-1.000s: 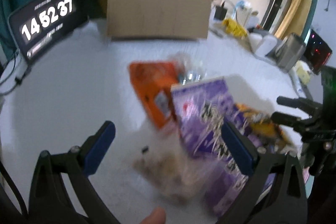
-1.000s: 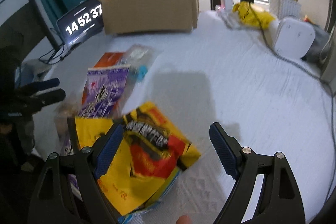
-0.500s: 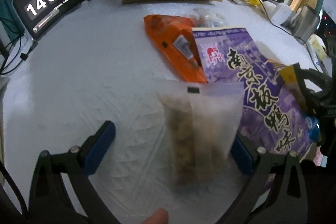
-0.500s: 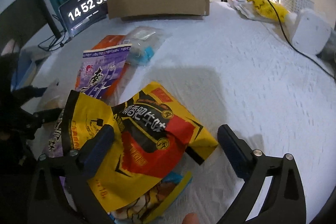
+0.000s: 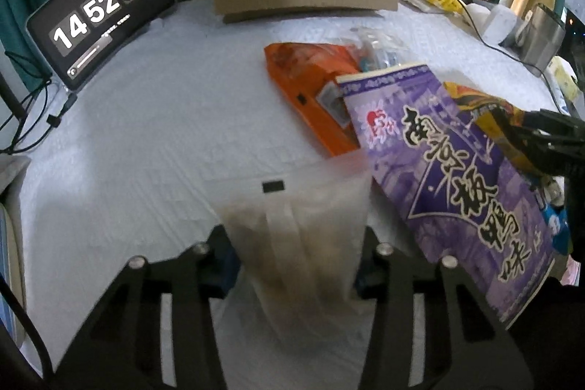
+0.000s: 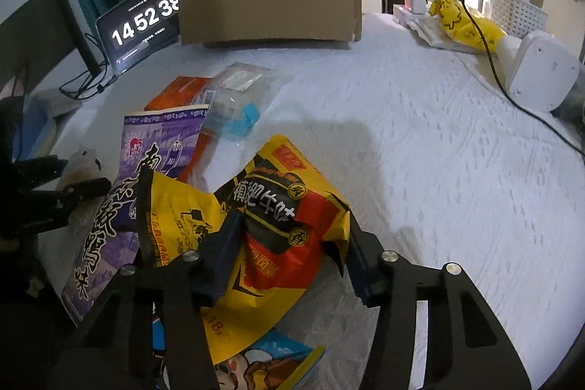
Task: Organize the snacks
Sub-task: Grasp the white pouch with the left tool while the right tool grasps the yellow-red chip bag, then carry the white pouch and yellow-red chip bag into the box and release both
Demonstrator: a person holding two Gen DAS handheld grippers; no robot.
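A clear bag of brown snacks [image 5: 299, 225] lies on the white tablecloth between the jaws of my left gripper [image 5: 294, 265]. The jaws are closing and the blue pads touch the bag's sides. My right gripper [image 6: 289, 243] is closing on a yellow and red snack bag [image 6: 278, 200], which crumples between its pads. A purple bag [image 5: 449, 163] lies between the two, overlapping an orange bag [image 5: 307, 83]. A clear packet with blue pieces [image 6: 237, 97] sits beyond them. The open cardboard box [image 6: 270, 2] stands at the far edge.
A tablet showing a clock [image 5: 95, 21] leans at the back left with cables beside it. A blue cartoon bag [image 6: 270, 360] lies under the yellow one. A white device [image 6: 541, 68], a cable, a yellow item [image 6: 460, 21] and a basket [image 6: 515, 10] sit at the right.
Both grippers' jaws went from wide apart to narrow, the left around the clear bag, the right around the yellow bag, which now crumples. Both grippers came lower and closer to the bags.
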